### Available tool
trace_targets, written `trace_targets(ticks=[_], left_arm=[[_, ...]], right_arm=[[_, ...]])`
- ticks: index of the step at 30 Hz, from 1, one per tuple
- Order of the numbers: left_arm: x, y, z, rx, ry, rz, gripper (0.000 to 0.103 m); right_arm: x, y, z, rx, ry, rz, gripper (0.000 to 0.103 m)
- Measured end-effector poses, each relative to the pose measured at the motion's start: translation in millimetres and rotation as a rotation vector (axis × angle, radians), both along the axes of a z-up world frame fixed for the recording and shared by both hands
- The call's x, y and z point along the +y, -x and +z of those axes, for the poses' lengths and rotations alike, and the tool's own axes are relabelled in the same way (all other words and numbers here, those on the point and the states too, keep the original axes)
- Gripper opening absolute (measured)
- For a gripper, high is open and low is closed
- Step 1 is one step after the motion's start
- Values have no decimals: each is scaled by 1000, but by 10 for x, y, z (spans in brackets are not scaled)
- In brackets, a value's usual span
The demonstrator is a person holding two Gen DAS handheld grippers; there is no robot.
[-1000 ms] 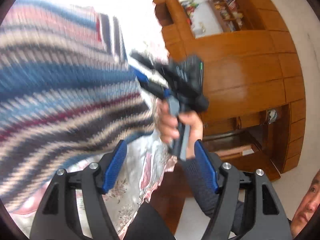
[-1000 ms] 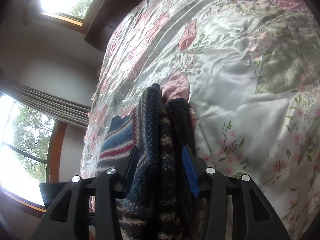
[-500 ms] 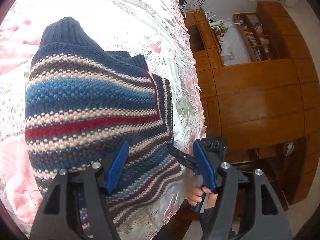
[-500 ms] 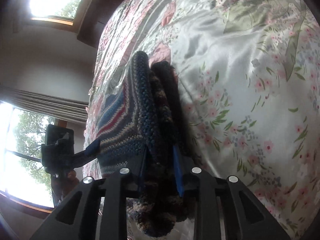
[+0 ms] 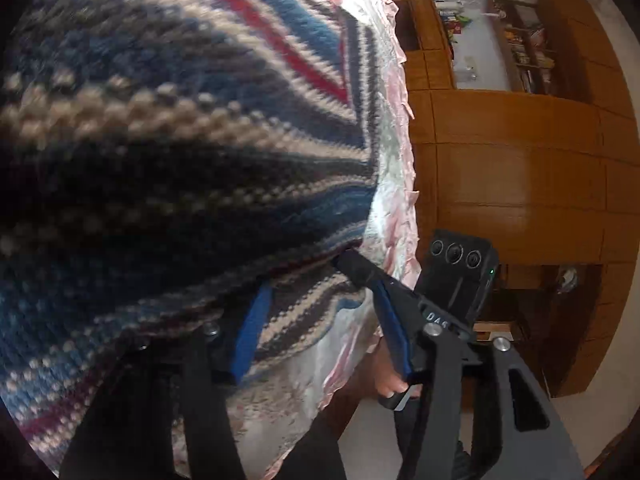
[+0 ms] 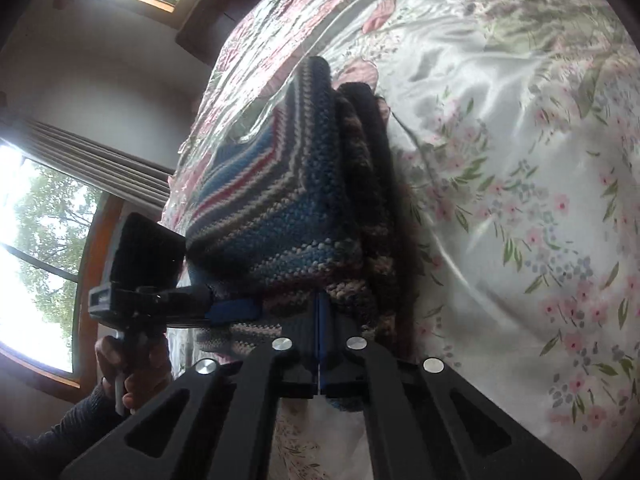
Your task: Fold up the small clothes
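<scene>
Folded striped sweater (image 6: 304,200) lies on floral bedspread (image 6: 520,160) near its edge. Right gripper (image 6: 320,320) pinches sweater's near hem, fingers closed together. Left gripper (image 5: 320,328) spread wide, sweater edge draped between its fingers (image 5: 250,332), not clamped.

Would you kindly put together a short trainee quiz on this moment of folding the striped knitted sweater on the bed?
1. True or false: the right gripper has its jaws spread wide.
2. The striped knitted sweater lies on: A) a bare wooden floor; B) a floral satin bedspread; C) a glass table.
3. Fill in: the gripper with its blue pads apart is the ____ one.
Key: 1 false, they are shut on the sweater's edge; 2 B; 3 left, the left gripper.
</scene>
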State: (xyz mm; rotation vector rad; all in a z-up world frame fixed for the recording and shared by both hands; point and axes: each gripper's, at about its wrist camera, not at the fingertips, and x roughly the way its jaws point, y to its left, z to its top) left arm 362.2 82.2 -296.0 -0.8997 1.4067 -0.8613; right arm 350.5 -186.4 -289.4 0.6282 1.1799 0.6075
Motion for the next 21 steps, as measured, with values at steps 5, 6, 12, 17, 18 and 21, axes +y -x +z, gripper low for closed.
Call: trace_targets(ticks=[5,6,12,17,18,21], left_arm=[[105,92,278,-44,96,6,77],[136,110,358,-64,121,-1,78],[213,161,447,-61,231,-24,83],[42,376,-30,27,125,-47,78],[25,394,-88,40,125,-40,76],[14,399,-114,60,124,-29,72]], right_arm=[[-58,-28,255,-28,-60,21,11],[-92,-73,334,-44,-83,12,21],[4,-611,496,-26,-235,-12,35],[227,-1058,232,36,-94,-11,31],[244,-1111,131,56,-51,-5,18],[151,-1135,55,70,-25,-2,2]])
